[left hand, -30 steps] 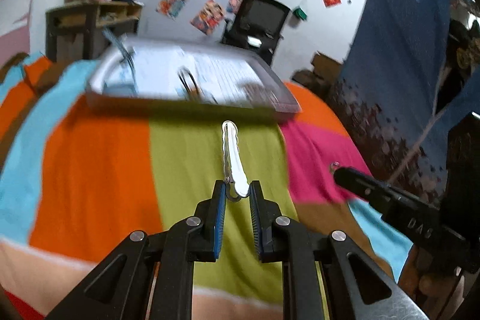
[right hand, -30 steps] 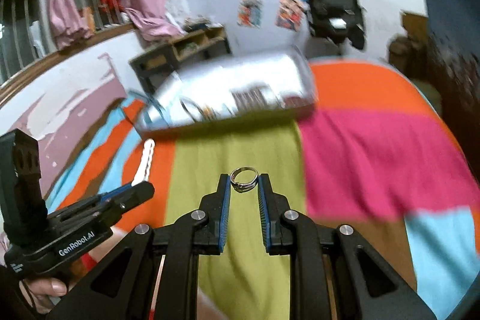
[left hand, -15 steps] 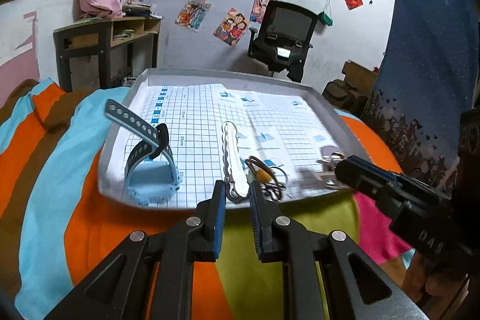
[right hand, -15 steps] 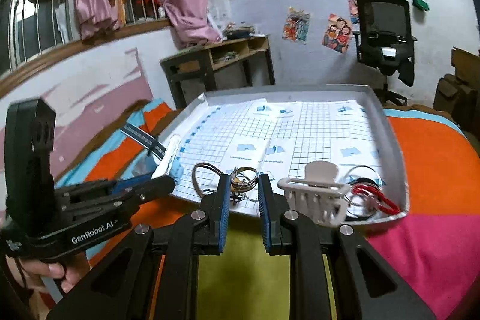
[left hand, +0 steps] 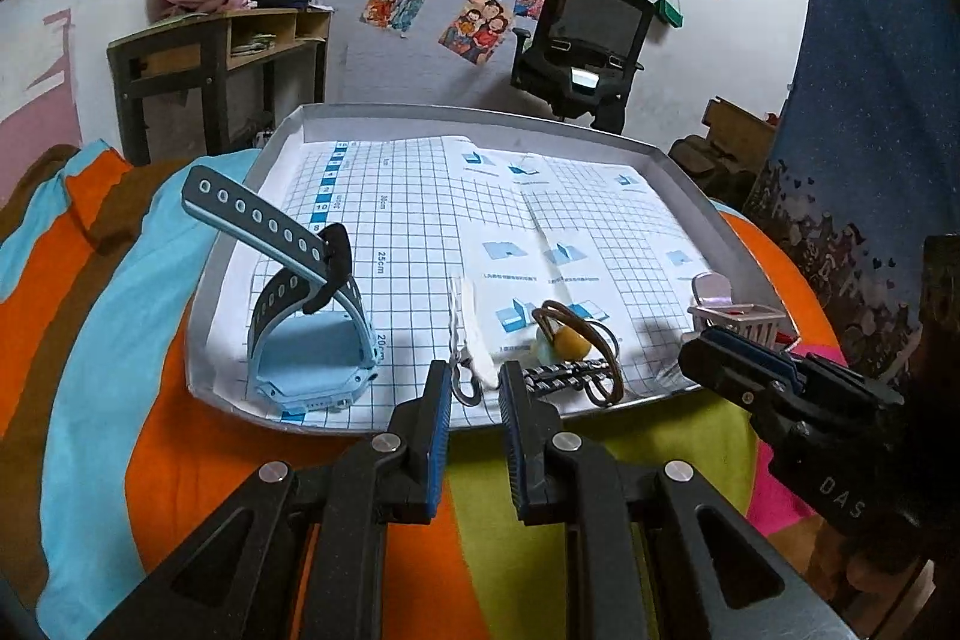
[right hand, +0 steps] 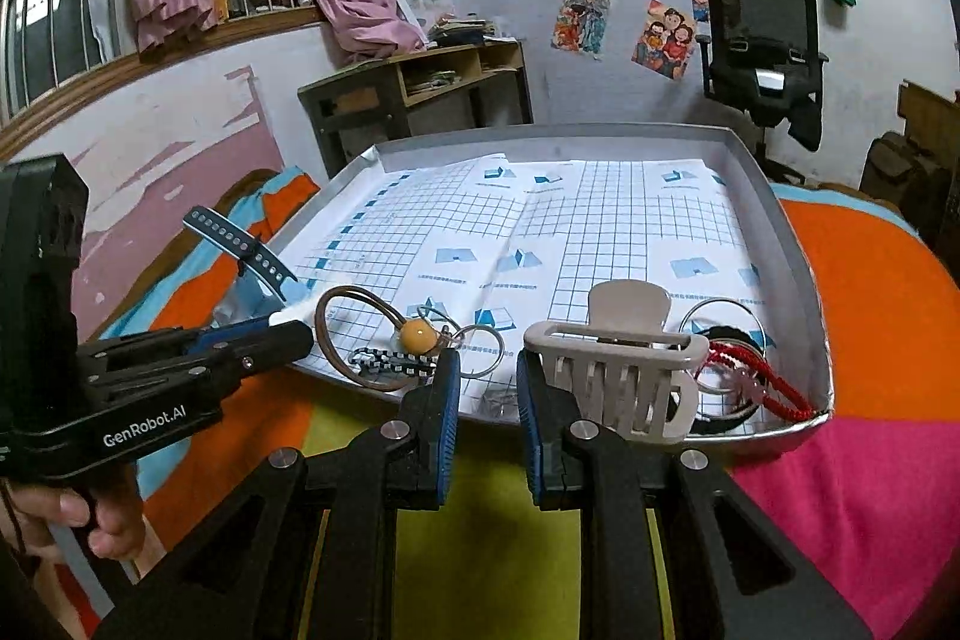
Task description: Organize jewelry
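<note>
A grey tray (left hand: pixel 456 115) lined with grid paper lies on the striped blanket. In the left wrist view the white hair clip (left hand: pixel 471 328) lies tilted on the paper, its metal end between the fingers of my open left gripper (left hand: pixel 474 382). A small silver ring (right hand: pixel 498 401) rests on the tray floor by the near rim, between the fingers of my open right gripper (right hand: pixel 489 376). The tray also holds a blue watch (left hand: pixel 312 340), a hair tie with a yellow bead (right hand: pixel 418 335), a beige claw clip (right hand: pixel 612 370) and a red cord bracelet (right hand: pixel 756 370).
The left gripper (right hand: pixel 294 334), held by a hand (right hand: pixel 78 514), reaches over the tray's near left edge. The right gripper (left hand: pixel 702 349) sits at its near right corner. A black office chair (left hand: pixel 582 34) and a wooden desk (left hand: pixel 210 58) stand behind the bed.
Both grippers moved forward to the tray's near rim. The white clip left my left gripper's hold and now tilts on the paper. The ring dropped from my right gripper onto the tray.
</note>
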Demonstrator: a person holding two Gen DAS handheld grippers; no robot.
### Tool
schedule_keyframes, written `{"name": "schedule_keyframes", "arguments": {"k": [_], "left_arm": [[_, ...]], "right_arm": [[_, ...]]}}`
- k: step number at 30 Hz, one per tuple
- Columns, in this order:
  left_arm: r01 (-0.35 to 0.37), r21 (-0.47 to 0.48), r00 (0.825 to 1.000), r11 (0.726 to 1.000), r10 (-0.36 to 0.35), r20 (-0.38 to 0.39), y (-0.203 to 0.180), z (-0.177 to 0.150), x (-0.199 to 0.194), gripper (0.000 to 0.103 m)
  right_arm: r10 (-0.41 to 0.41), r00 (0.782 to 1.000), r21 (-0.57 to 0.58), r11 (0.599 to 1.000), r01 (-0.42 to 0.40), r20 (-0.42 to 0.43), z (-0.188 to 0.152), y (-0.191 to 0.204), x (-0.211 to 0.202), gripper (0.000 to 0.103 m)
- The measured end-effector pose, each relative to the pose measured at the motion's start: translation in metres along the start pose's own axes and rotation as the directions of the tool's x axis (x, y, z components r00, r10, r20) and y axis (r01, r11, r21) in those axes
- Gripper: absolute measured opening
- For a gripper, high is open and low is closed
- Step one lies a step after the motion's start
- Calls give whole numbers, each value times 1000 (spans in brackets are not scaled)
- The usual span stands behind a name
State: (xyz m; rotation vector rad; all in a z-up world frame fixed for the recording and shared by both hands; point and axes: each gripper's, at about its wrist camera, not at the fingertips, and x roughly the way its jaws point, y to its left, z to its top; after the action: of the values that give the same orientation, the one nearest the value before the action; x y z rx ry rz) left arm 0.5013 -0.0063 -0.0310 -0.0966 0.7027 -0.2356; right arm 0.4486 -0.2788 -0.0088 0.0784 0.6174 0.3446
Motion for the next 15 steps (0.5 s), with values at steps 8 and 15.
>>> {"name": "schedule_keyframes", "arguments": {"k": [8,15], "left_arm": [[-40,9,999,999,40,-3,-8,-1,-13,19],[-81,-9,993,997,82,90,-20,-2,-54,64]], "right_arm": [[-2,998,2,1000,2,70,5,-8,-32,37],[-34,980,20,999,30,195,17,-13,-83,52]]}}
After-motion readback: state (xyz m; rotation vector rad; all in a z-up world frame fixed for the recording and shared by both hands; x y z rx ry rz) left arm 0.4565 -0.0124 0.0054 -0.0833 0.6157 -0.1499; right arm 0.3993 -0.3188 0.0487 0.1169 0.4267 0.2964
